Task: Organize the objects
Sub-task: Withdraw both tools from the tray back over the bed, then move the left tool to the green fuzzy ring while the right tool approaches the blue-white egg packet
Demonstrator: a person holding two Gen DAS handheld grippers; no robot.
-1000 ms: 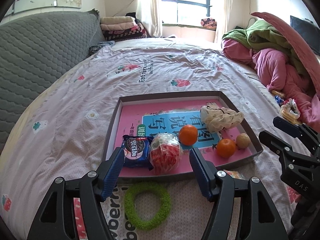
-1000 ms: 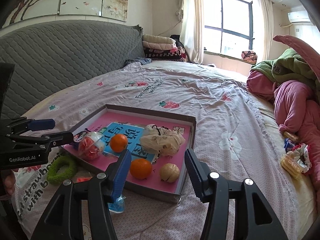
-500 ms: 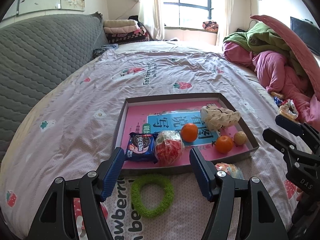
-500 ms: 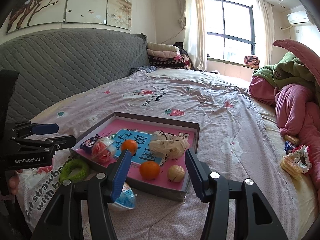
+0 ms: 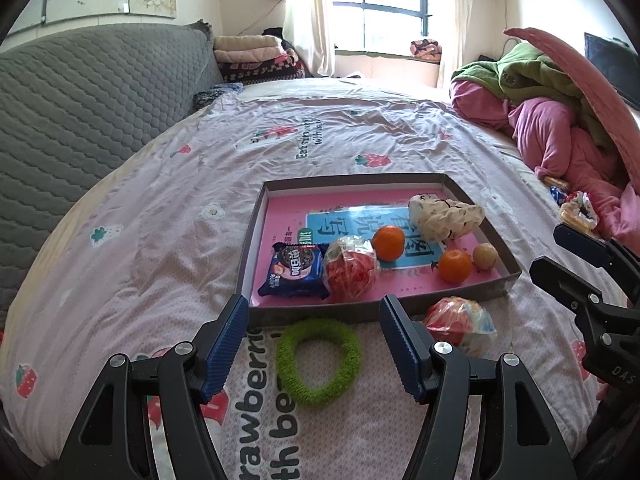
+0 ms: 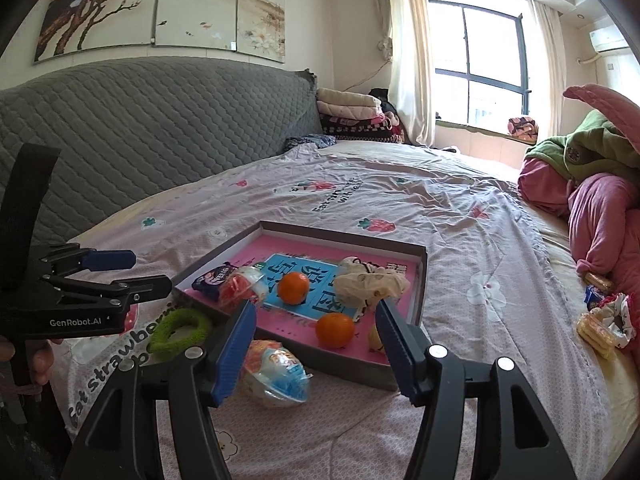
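Note:
A shallow brown box (image 5: 256, 240) (image 6: 420, 280) with a pink book in its bottom lies on the bed. It holds a blue biscuit pack (image 5: 294, 270), a red snack bag (image 5: 350, 270), two oranges (image 5: 388, 242) (image 5: 454, 266), a small tan fruit (image 5: 485, 256) and a cream scrunchie (image 5: 444, 216). In front of the box lie a green fuzzy ring (image 5: 318, 360) (image 6: 180, 332) and a clear red-and-blue snack bag (image 5: 460, 324) (image 6: 276, 372). My left gripper (image 5: 316, 344) hovers open above the ring. My right gripper (image 6: 316, 352) is empty, its jaws opening, with the snack bag just beside its left finger.
A grey quilted headboard (image 6: 140, 128) runs along the left. Pink and green bedding (image 5: 560, 120) is heaped at the right. More wrapped snacks (image 6: 600, 320) lie by that heap. Folded blankets (image 6: 352, 112) are stacked near the window.
Both grippers have drawn back from the box, so the green ring and the clear snack bag show more fully. The right gripper's fingers have spread wider.

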